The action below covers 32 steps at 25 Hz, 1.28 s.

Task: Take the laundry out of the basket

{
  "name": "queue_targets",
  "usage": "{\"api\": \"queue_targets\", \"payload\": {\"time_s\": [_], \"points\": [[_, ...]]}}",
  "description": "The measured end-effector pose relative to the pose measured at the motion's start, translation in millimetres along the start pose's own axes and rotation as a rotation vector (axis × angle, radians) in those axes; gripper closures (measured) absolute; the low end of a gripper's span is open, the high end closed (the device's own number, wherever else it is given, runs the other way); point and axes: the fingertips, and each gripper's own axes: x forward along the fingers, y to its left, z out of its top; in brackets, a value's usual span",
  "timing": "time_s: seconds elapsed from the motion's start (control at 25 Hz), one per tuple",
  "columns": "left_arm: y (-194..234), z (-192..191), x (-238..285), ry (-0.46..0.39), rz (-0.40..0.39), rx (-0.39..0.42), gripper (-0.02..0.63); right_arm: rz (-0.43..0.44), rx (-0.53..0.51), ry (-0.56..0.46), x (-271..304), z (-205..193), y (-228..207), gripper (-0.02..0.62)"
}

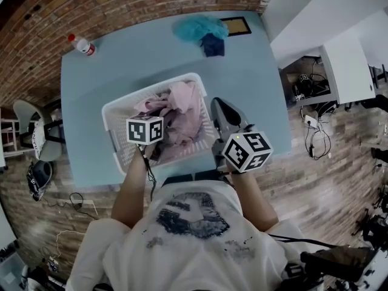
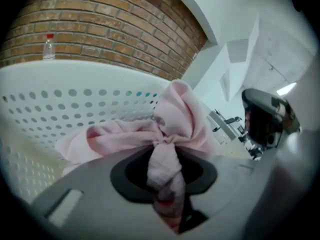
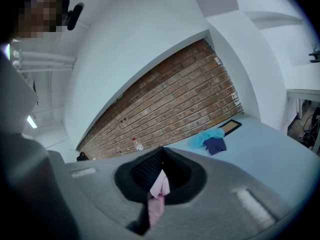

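Observation:
A white perforated basket (image 1: 115, 111) stands on the light blue table (image 1: 121, 65) with a heap of pink laundry (image 1: 179, 111) inside. My left gripper (image 2: 167, 154) is down in the basket, under its marker cube (image 1: 144, 129), and is shut on a bunched fold of pink cloth (image 2: 175, 114). The basket wall (image 2: 60, 109) rises right behind it. My right gripper (image 1: 218, 108) is at the basket's right rim and tilted upward. It is shut on a small strip of pink cloth (image 3: 159, 186), which hangs from its jaws.
A teal cloth (image 1: 200, 26) and a dark blue cloth (image 1: 212, 44) lie at the table's far edge beside a framed picture (image 1: 236, 26). A plastic bottle (image 1: 80, 44) stands at the far left corner by the brick wall. Chairs and cables are on the floor around the table.

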Motion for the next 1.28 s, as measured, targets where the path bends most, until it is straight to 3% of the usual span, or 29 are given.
{"api": "queue_targets", "payload": {"time_s": [0.6,1.28], "points": [[-13,34,-60,-0.168,-0.020,-0.009,0.535,0.026,-0.005,-0.018,-2,1,24,0.597],[-40,92,-174,-0.405,-0.033,0.107,0.535,0.065,-0.054,-0.099,-11,16,84,0.597]]}}
